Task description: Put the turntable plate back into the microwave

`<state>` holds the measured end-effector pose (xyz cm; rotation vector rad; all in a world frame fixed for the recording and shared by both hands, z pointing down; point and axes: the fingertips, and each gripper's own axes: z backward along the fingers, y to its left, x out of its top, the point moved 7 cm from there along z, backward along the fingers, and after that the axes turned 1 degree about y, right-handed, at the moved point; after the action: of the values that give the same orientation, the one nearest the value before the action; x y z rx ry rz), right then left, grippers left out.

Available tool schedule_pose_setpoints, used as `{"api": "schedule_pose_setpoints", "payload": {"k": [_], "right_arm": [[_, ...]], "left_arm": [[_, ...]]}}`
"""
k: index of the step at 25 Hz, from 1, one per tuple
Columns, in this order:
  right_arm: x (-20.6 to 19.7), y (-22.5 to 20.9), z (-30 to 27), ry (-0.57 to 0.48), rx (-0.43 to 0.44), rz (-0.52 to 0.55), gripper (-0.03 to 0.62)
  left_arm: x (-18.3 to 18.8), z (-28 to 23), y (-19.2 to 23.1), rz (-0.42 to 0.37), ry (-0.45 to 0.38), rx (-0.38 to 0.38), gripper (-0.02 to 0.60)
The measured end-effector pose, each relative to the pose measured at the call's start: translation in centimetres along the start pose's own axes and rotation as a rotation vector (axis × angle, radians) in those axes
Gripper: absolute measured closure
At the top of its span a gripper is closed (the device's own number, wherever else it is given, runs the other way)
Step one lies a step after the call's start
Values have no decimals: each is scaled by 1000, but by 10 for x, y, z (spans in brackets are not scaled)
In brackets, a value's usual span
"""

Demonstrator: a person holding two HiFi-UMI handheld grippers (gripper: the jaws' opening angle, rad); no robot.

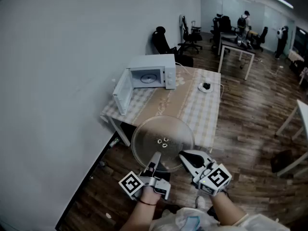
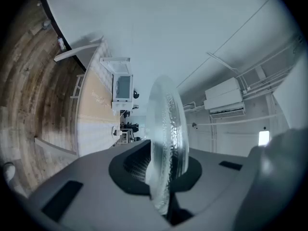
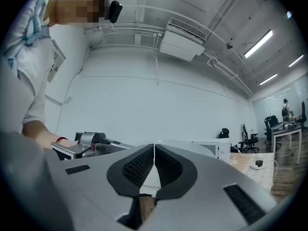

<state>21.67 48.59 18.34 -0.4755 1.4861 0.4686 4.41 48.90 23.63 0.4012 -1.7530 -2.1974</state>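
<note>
The clear glass turntable plate (image 1: 162,139) hangs level in the air in front of the table's near edge. My left gripper (image 1: 155,160) is shut on the plate's near rim; in the left gripper view the plate (image 2: 166,129) stands edge-on between the pads of that gripper (image 2: 161,177). My right gripper (image 1: 186,157) is shut beside the plate's near right rim, and in the right gripper view its jaws (image 3: 154,165) meet with nothing between them. The white microwave (image 1: 155,72) stands at the table's far left with its door (image 1: 121,91) swung open to the left.
The table (image 1: 192,110) has a checked cloth and stands against the left wall (image 1: 57,81). A small white dish (image 1: 206,86) with something dark on it lies at the far right of the table. Office chairs (image 1: 190,35), desks (image 1: 238,49) and people stand far behind.
</note>
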Motion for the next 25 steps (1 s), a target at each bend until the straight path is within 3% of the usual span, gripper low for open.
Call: {"api": "schedule_pose_setpoints", "payload": {"k": [16,25], "right_arm": [[-5,4,-1,18,24,7,559],[-8,5,-1,-15,37,-48,556]], "left_arm": [[-1,10,11,45,-30,4,560],[0,14,16,46,-37,2,560]]}}
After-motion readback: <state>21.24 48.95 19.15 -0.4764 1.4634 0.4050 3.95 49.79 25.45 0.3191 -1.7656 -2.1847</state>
